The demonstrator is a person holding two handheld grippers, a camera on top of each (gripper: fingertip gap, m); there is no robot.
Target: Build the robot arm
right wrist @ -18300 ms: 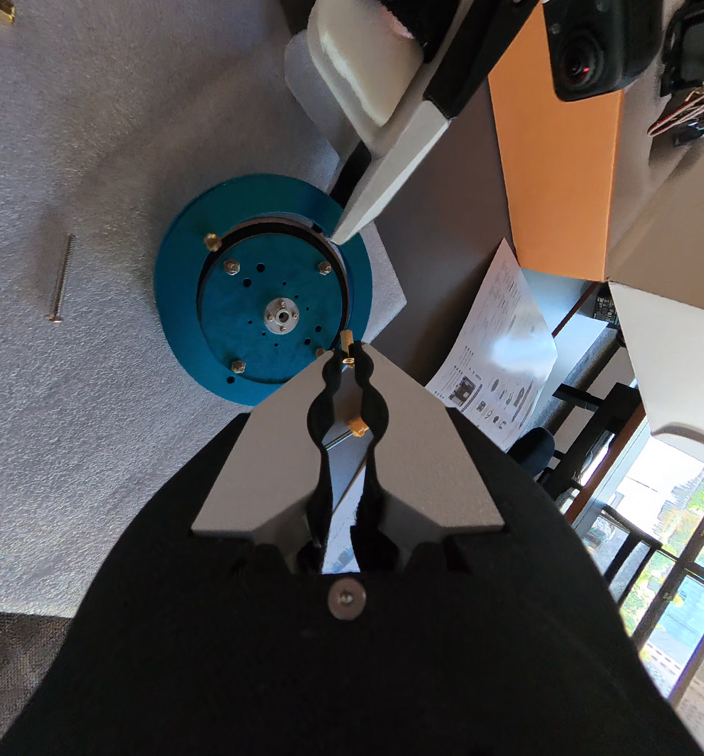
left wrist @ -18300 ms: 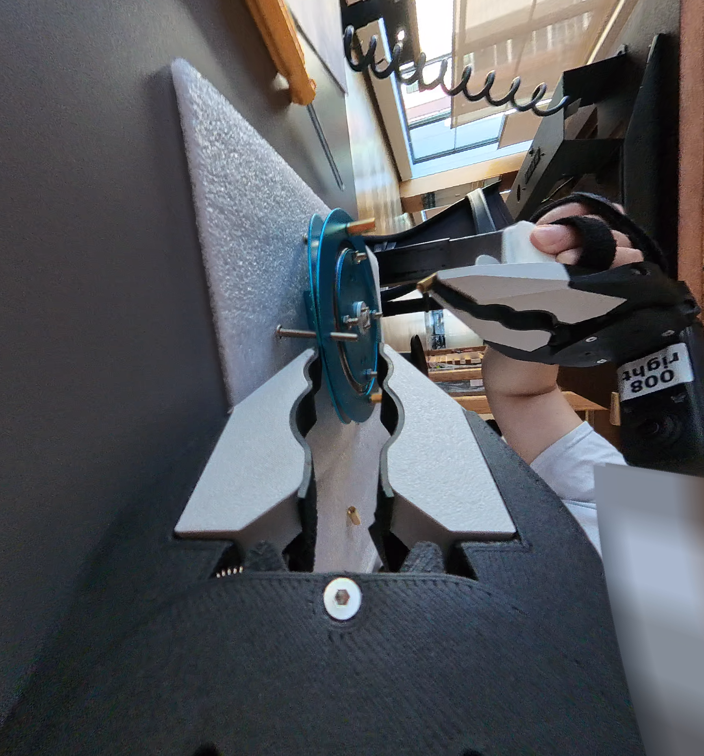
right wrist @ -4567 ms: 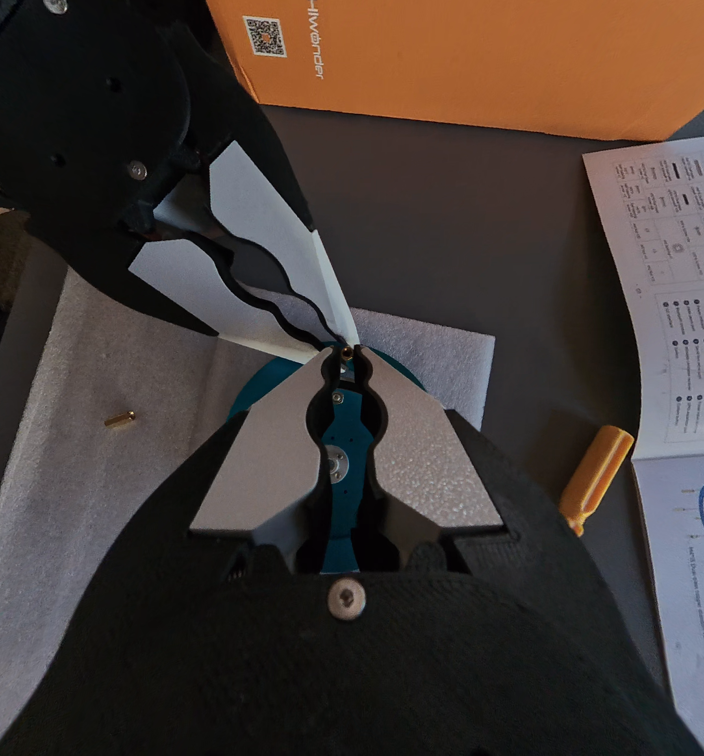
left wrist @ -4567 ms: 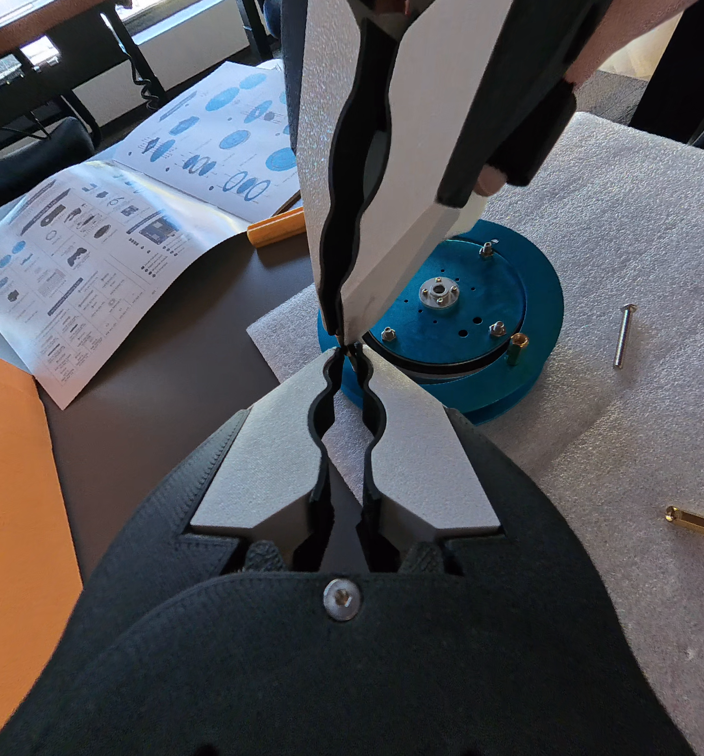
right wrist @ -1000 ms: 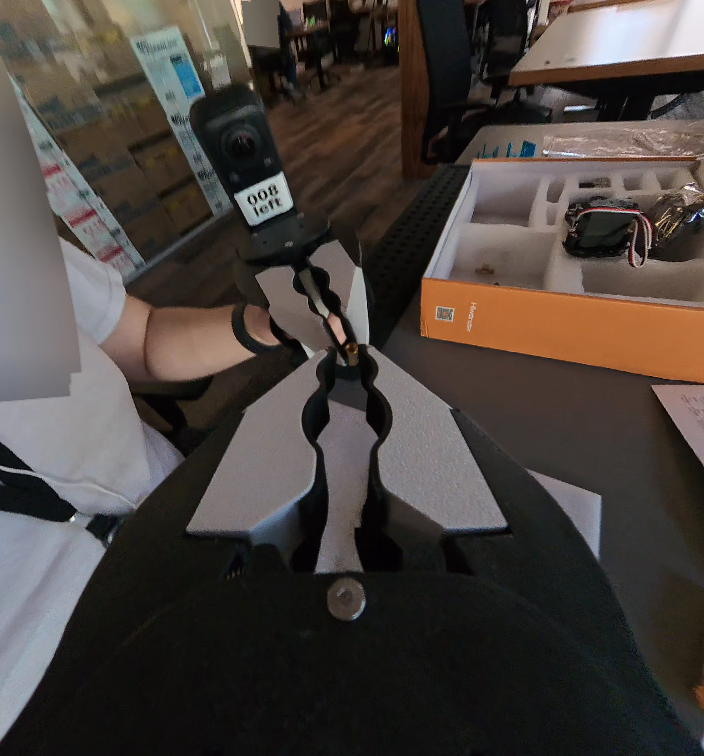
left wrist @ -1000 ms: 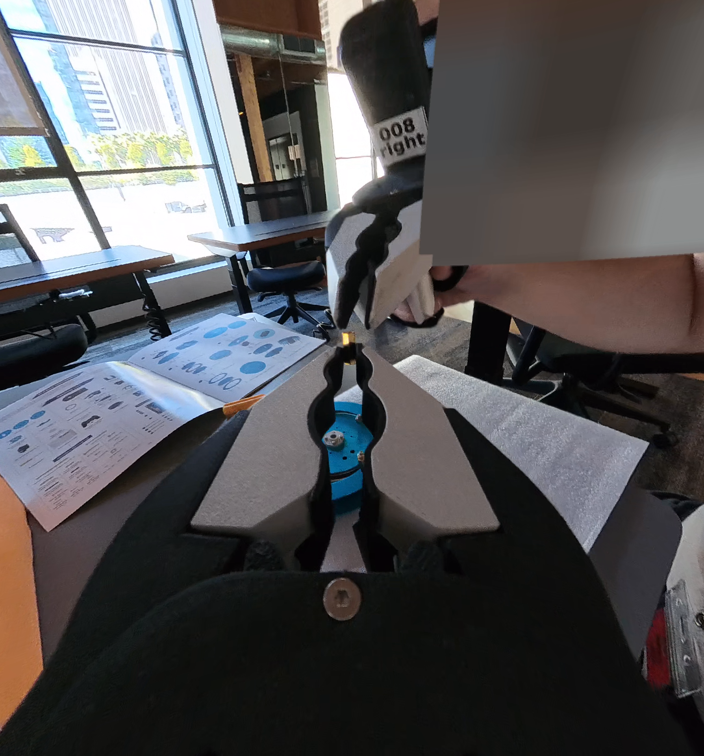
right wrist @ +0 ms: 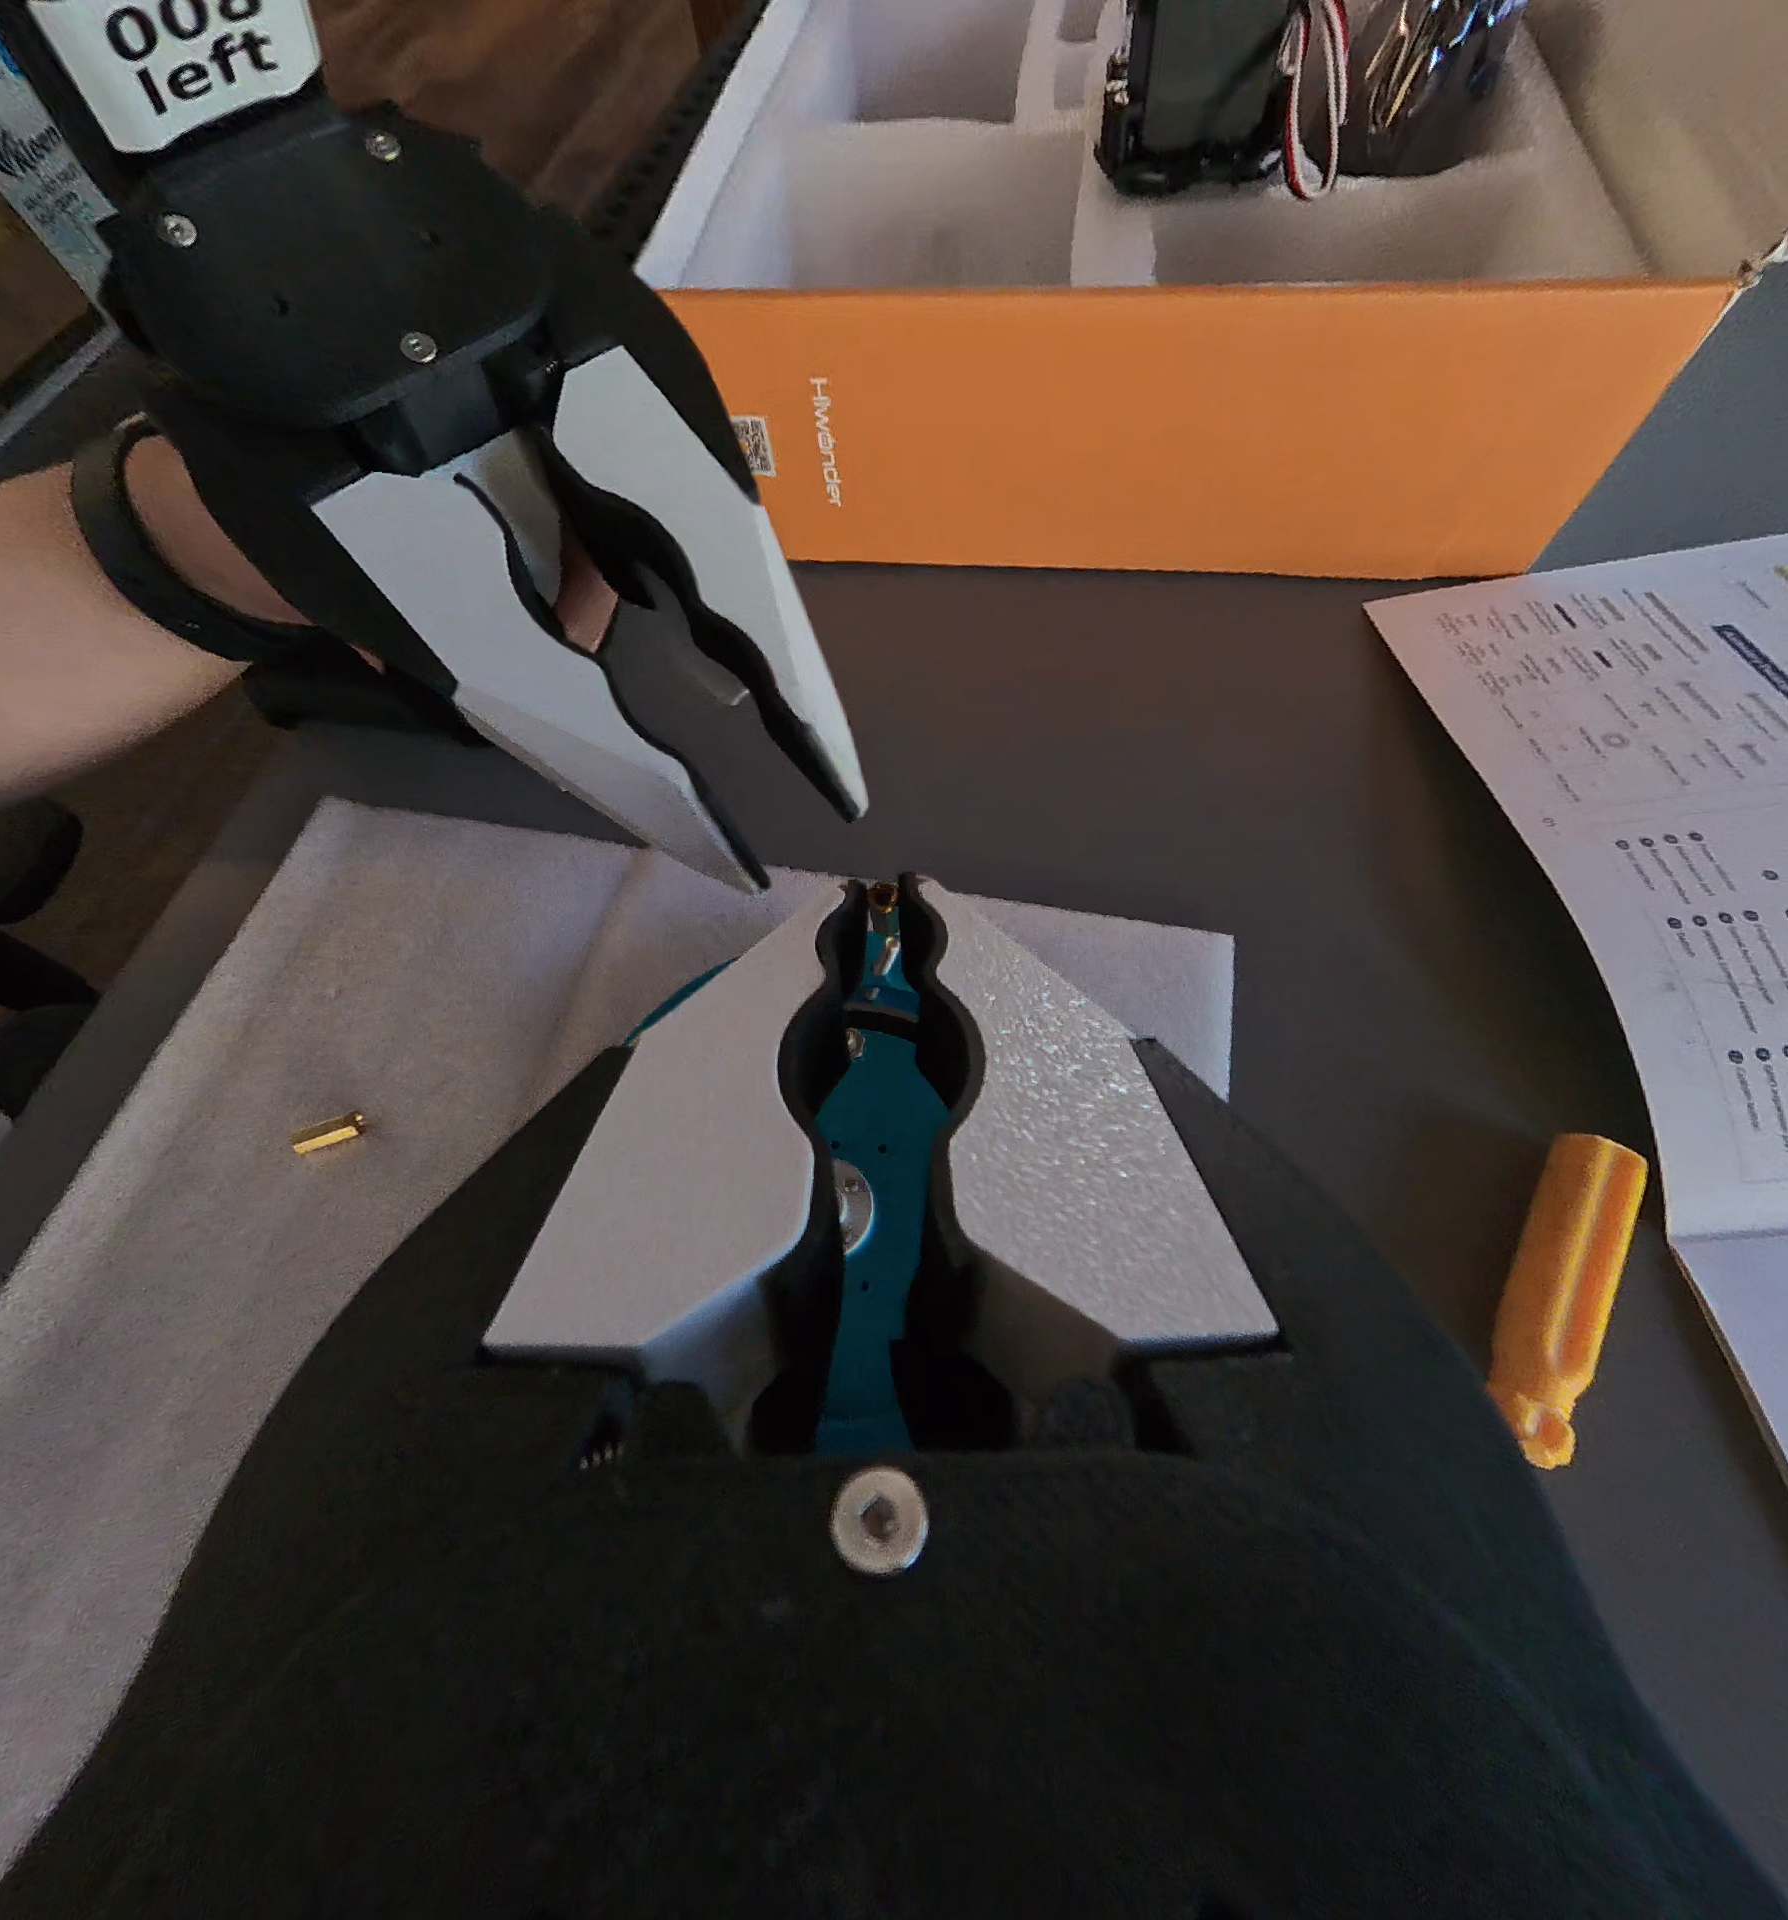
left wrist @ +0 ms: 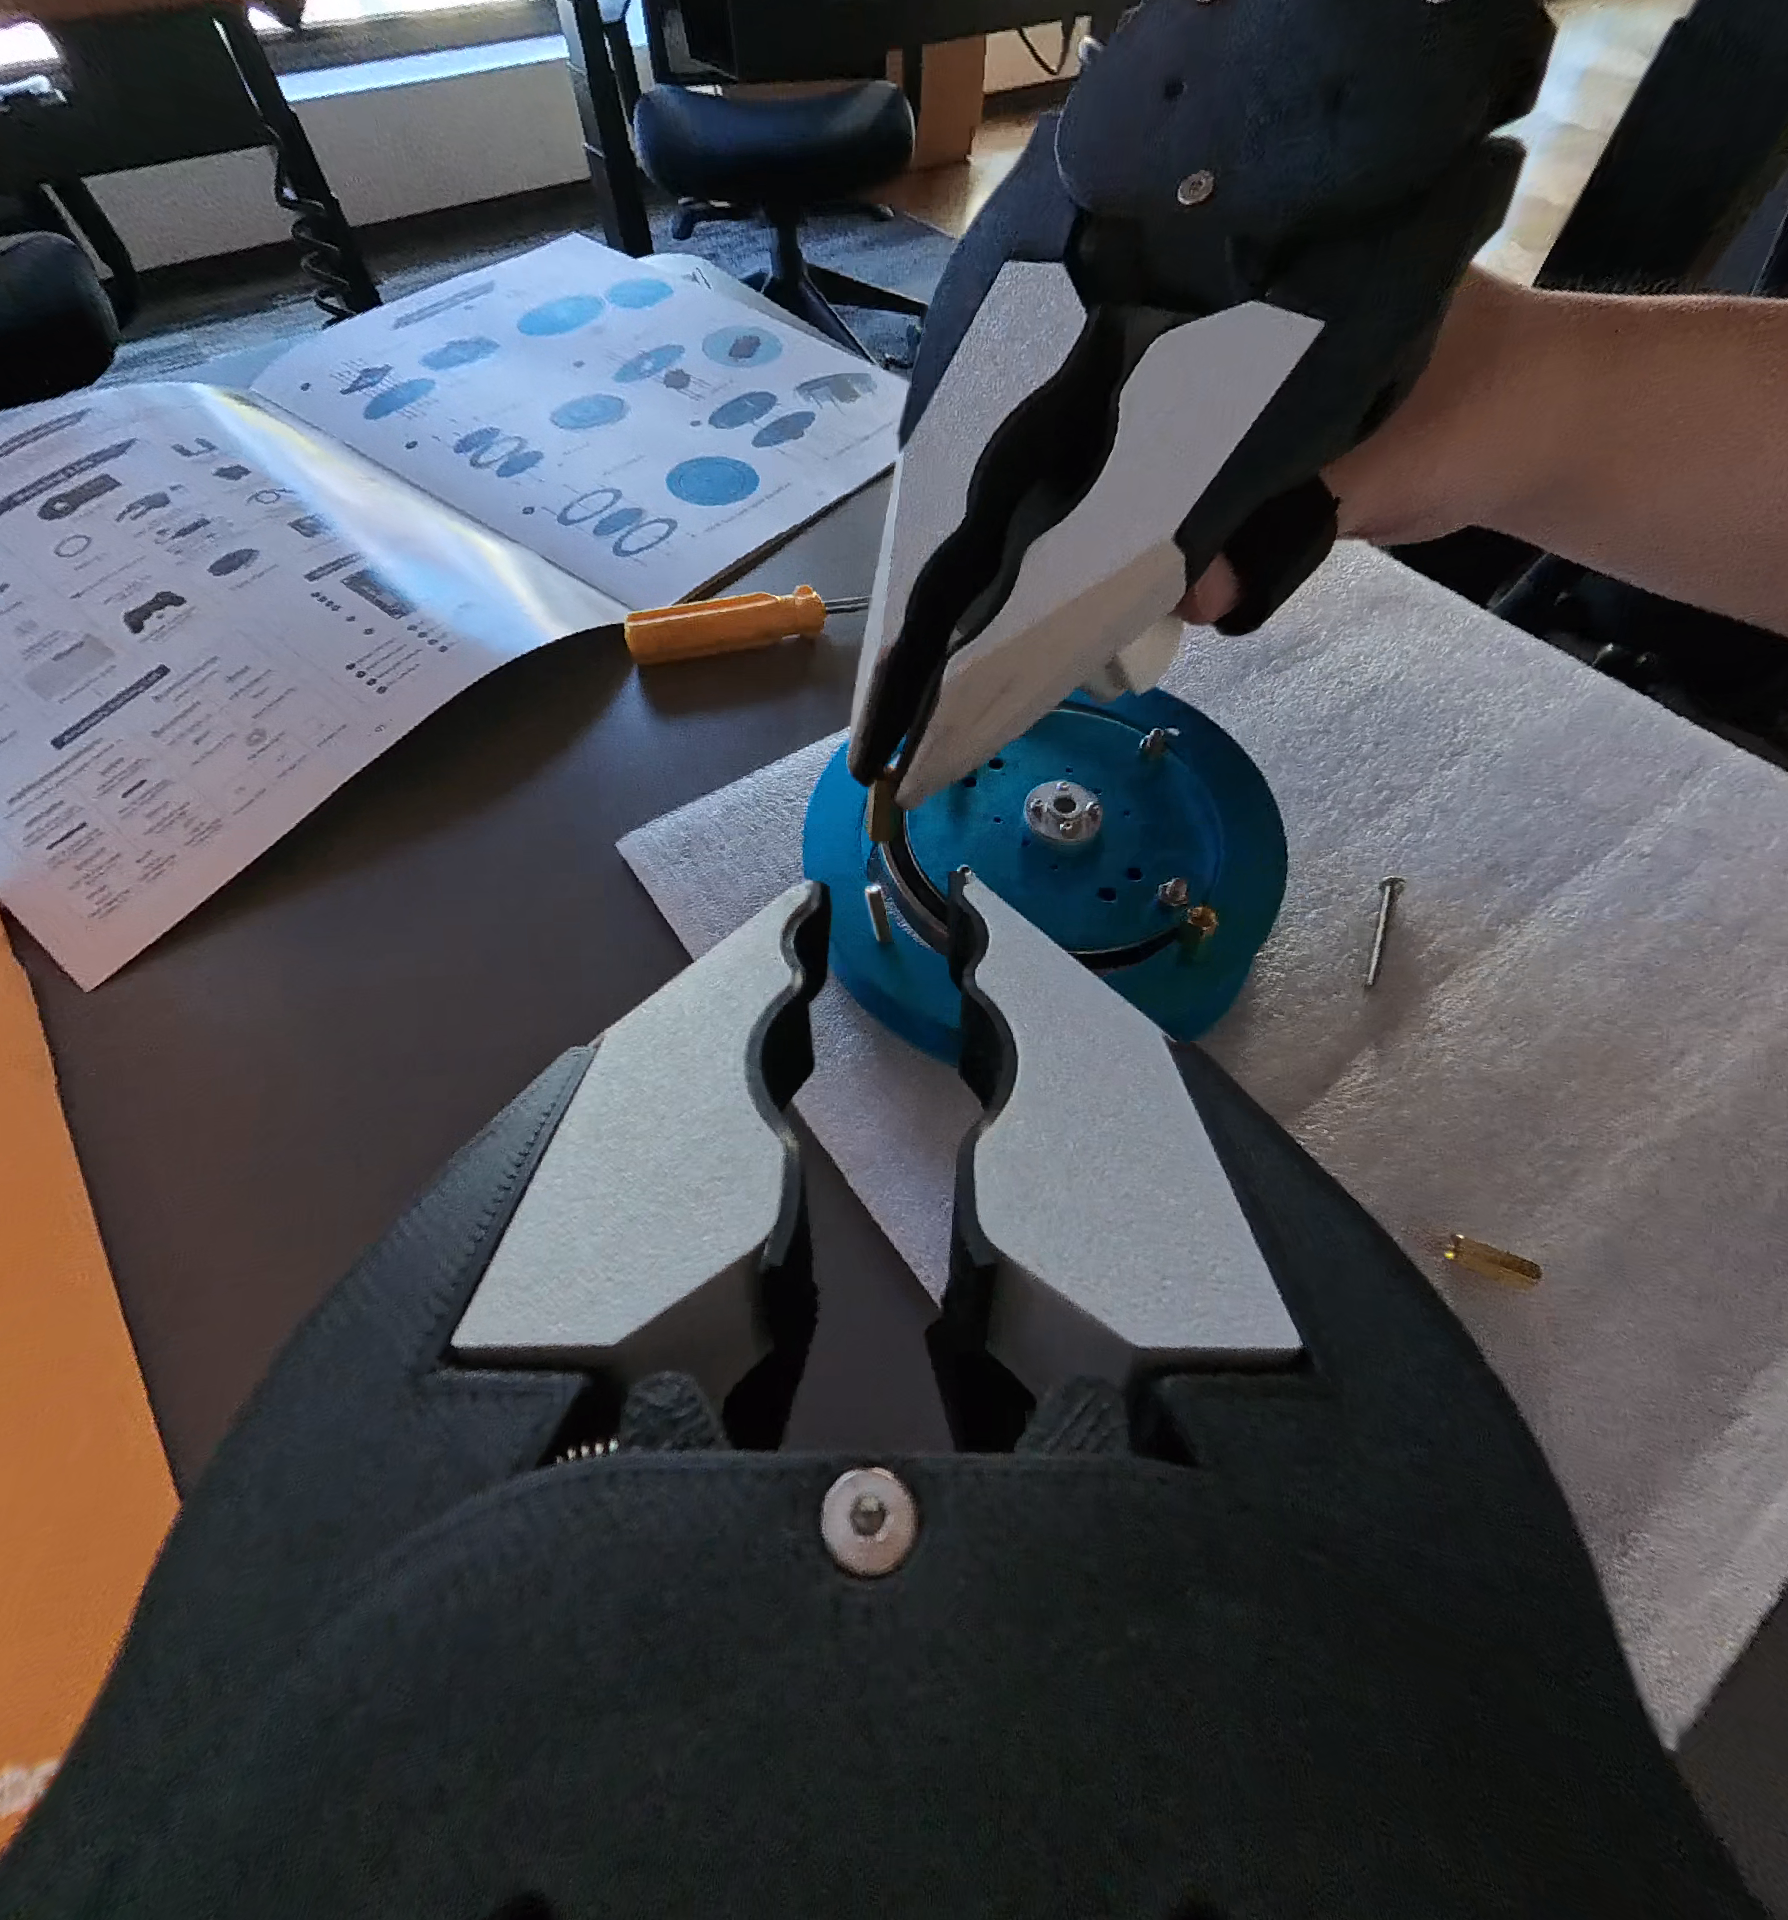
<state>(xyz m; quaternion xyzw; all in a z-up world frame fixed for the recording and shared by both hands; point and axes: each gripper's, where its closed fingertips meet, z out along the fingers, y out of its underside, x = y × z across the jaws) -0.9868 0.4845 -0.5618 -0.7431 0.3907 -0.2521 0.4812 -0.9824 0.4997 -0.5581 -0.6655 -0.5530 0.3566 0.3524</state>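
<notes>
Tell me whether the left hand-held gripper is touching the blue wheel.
Apart. In the right wrist view, the left hand-held gripper hangs open with its fingertips short of the blue wheel, white foam sheet visible between them.

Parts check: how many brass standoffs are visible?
3 brass standoffs: one in the right tool, one upright on the blue disc, one loose on the foam. Others may be hidden.

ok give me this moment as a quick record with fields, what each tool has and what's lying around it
left tool: open, empty, just short of the blue disc
right tool: shut on a brass standoff, at the disc's rim
surface: white foam sheet on a dark table
loose parts: long screw, spare brass standoff
nearby: orange-handled screwdriver, open manual, orange box
</notes>
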